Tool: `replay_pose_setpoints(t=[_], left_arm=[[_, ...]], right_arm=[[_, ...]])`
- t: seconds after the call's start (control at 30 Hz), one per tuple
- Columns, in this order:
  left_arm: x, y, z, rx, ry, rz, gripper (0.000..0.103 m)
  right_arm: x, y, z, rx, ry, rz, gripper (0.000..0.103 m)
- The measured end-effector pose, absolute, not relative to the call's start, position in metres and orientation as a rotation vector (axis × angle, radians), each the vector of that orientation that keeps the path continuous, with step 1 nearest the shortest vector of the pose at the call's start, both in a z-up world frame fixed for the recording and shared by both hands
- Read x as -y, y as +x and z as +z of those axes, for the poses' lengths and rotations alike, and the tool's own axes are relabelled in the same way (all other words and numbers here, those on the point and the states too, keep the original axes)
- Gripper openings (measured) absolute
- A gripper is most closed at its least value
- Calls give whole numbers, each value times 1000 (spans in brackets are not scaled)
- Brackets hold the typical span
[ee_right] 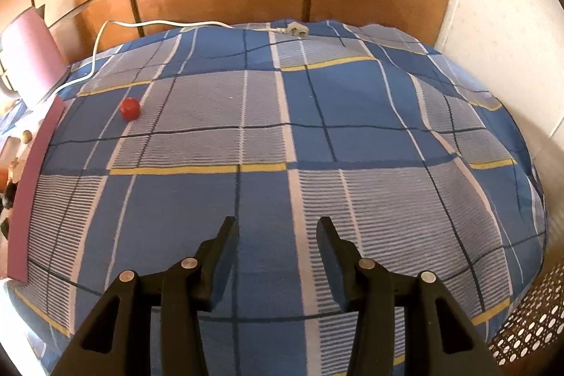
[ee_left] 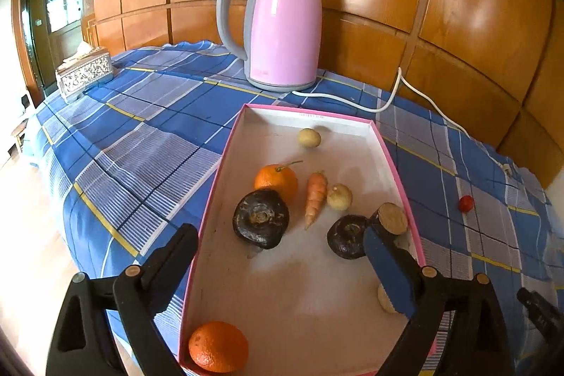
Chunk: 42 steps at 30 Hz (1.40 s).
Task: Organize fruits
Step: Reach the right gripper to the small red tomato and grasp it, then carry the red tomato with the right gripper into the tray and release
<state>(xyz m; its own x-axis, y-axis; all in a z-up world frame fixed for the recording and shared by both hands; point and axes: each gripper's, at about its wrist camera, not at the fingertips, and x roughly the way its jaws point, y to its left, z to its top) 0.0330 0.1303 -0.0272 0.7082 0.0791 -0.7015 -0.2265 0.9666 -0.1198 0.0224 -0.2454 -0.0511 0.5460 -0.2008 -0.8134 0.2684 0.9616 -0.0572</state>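
Note:
A pink-rimmed white box (ee_left: 394,161) lies on the blue checked cloth. It holds two oranges (ee_left: 276,180) (ee_left: 218,346), a small carrot (ee_left: 315,196), two dark round fruits (ee_left: 261,219) (ee_left: 347,235), several small pale fruits (ee_left: 309,138) and a short brown piece (ee_left: 391,219). My left gripper (ee_left: 282,256) is open above the box's near end, empty. A small red fruit (ee_right: 129,108) lies on the cloth right of the box, also in the left wrist view (ee_left: 466,203). My right gripper (ee_right: 278,235) is open and empty over bare cloth, well short of the red fruit.
A pink electric kettle (ee_left: 282,23) stands behind the box, its white cord (ee_left: 387,101) trailing right to a plug (ee_right: 296,30). A patterned tissue box (ee_left: 84,74) sits at the far left. Wooden panelling backs the table. A perforated surface (ee_right: 528,323) lies beyond the right edge.

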Motion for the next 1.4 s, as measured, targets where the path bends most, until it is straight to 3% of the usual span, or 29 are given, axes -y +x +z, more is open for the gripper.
replay_pose_setpoints(t=[0.5, 1.07, 1.27, 1.4], left_arm=[[-133, 29, -33, -780, -218, 159, 95], [-137, 28, -38, -808, -240, 156, 98], [-138, 28, -38, -807, -247, 156, 99], [-137, 27, -37, -806, -246, 155, 99]], right_arm=[[203, 91, -36, -980, 179, -42, 46], [141, 187, -55, -1024, 72, 30, 46], [141, 194, -65, -1045, 35, 23, 25], [142, 190, -64, -1038, 22, 27, 25]])
